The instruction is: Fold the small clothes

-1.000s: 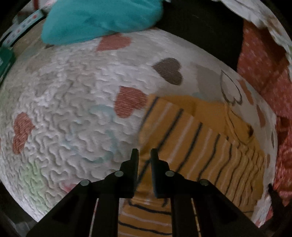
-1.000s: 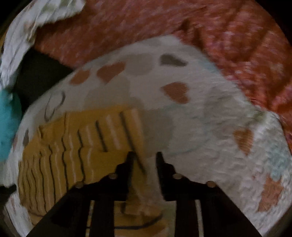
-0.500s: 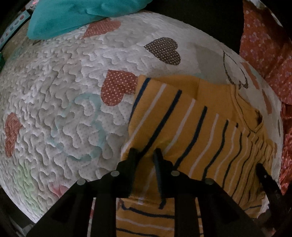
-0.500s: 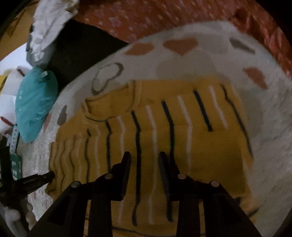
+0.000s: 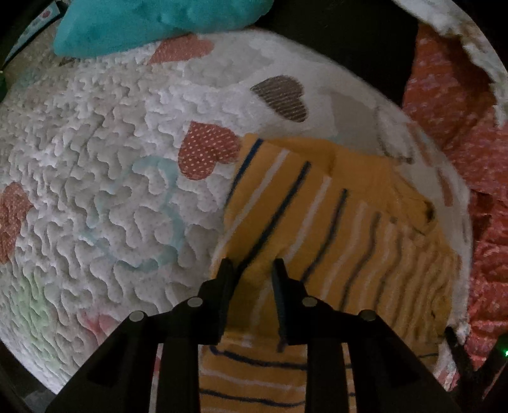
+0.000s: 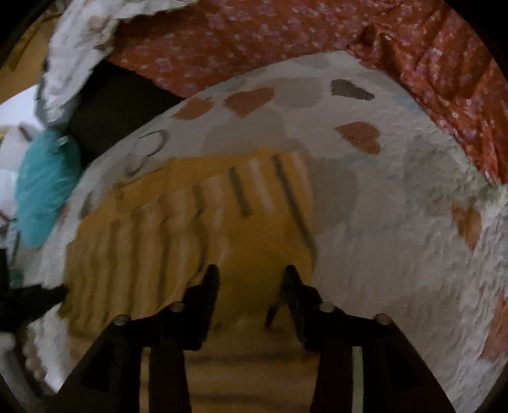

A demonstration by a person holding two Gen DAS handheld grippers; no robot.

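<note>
The yellow striped shirt [image 5: 320, 228] lies folded flat on the white heart-print quilt [image 5: 104, 178], toward the edge of the quilt that borders the red floral fabric [image 6: 285, 41], with a teal cushion [image 5: 152, 22] resting at the quilt's far edge; there are no containers here, and the blur hides any readable writing. The left gripper [image 5: 250, 270] hangs over the shirt's near edge with its fingers [image 5: 226, 276] narrowly parted and nothing pinched between them. The right gripper [image 6: 250, 276] hangs above the shirt's plain yellow part with its fingers [image 6: 293, 279] spread wider, also holding nothing.
</note>
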